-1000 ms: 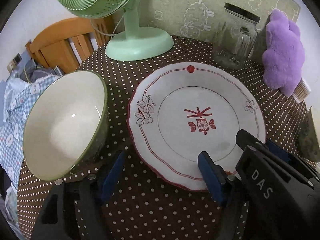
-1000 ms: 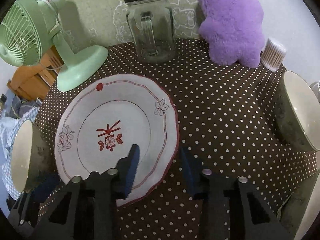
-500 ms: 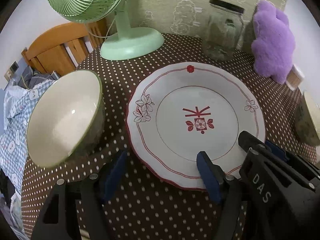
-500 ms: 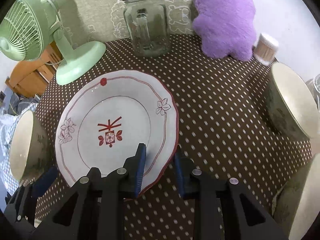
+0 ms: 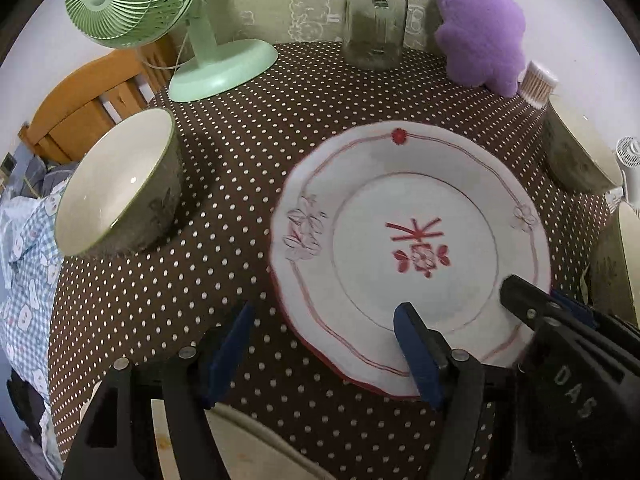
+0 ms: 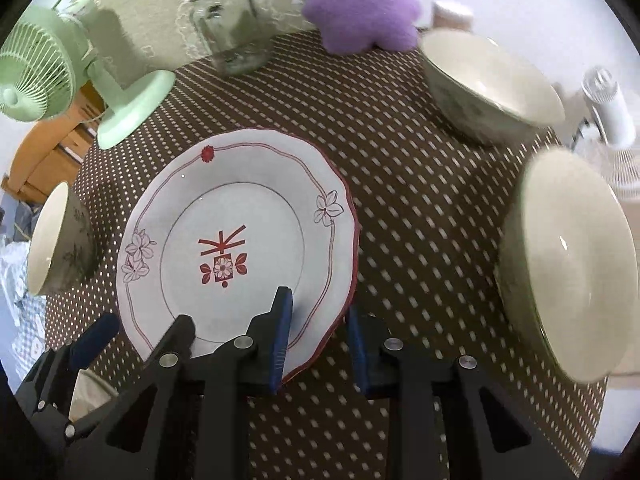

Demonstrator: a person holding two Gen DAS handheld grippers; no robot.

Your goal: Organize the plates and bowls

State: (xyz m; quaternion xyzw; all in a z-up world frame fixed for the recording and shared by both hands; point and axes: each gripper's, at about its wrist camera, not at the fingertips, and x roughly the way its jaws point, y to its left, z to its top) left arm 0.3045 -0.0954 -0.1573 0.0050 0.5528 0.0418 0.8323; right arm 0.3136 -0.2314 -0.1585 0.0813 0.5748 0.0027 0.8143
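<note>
Dotted bench [image 6: 400,184]: one plate [image 6: 240,236] at centre, three bowls [image 6: 492,80] around it. Right gripper [image 6: 316,344] clamps the plate's near rim; left gripper [image 5: 320,344] stands apart.

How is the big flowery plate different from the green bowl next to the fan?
The plate is wide and shallow; the green bowl is deep and narrower. The plate is white with red lines and flowers on its face; the bowl is plain cream inside and green outside. The right gripper clamps the plate's rim; nothing holds the bowl. Both are round dishes on the dotted tablecloth.
</note>
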